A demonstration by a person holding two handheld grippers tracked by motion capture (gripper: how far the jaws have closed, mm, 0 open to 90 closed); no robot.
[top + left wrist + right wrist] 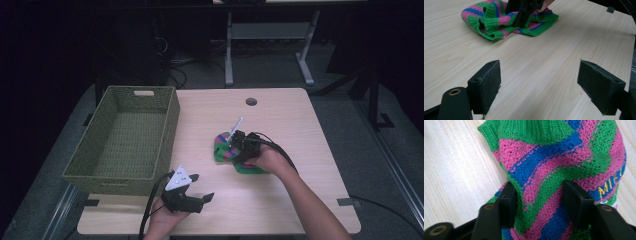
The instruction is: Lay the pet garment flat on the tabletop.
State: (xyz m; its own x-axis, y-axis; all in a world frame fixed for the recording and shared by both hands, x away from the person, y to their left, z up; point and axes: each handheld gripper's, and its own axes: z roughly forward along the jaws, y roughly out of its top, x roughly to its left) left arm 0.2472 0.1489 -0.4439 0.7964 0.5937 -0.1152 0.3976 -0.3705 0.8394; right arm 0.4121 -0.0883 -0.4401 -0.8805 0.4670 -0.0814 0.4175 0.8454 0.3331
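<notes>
A small knitted garment (221, 148) in green, pink and blue stripes lies crumpled near the middle of the wooden table (285, 200). My right gripper (236, 146) points down into it. In the right gripper view a raised fold of the knit (541, 182) fills the gap between the two black jaws, and both pads press on it (539, 202). Yellow stitched letters (610, 183) show on the garment's right side. My left gripper (201, 186) rests near the table's front edge, open, with bare wood between its jaws (539, 87). From there the garment (491, 22) and the right gripper (522, 13) lie farther off.
An olive woven basket (172, 117) with nothing in it stands at the table's left side. A round cable hole (251, 101) sits near the far edge. Desk legs and cables stand on the dark floor behind the table.
</notes>
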